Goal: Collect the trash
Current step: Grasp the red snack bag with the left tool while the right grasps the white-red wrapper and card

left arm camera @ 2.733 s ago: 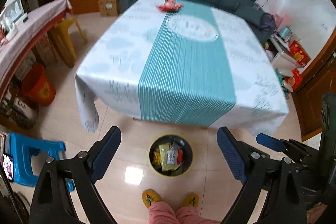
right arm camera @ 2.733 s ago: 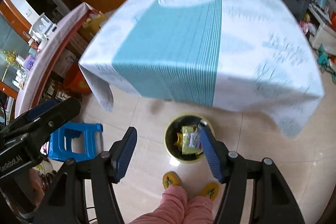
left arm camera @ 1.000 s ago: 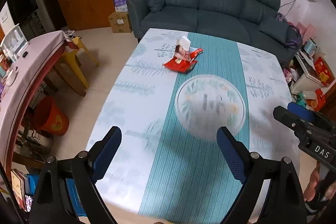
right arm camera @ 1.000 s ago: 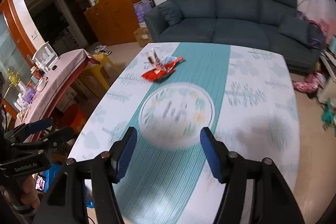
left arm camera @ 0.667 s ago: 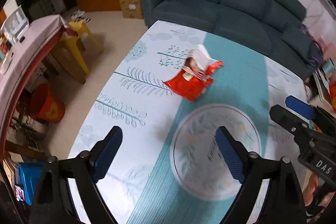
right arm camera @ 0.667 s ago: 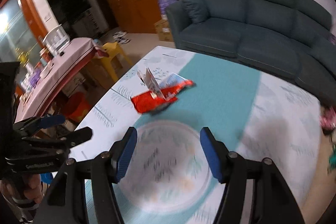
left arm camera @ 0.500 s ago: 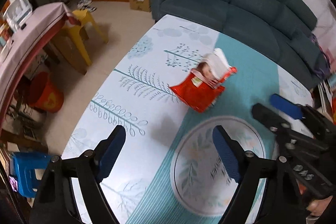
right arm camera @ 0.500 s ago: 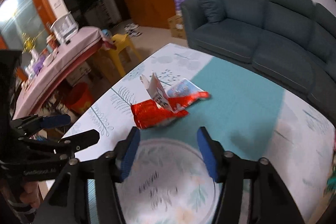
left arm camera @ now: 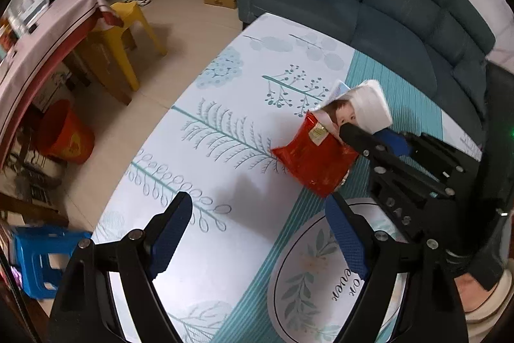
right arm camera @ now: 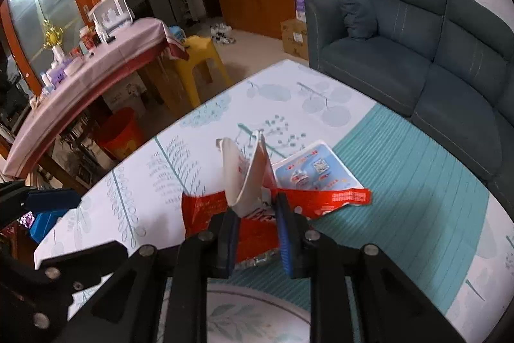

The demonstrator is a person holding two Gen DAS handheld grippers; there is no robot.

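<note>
On the far side of the table, the red snack wrapper lies flat with a white tissue pack propped on it. The right gripper reaches low over them, its jaws narrowed around the pack's base and the wrapper's near edge; whether they pinch yet, I cannot tell. Best to squeeze both layers together before lifting. The left gripper hovers nearer, level, fingers wide apart and holding nothing.
</note>
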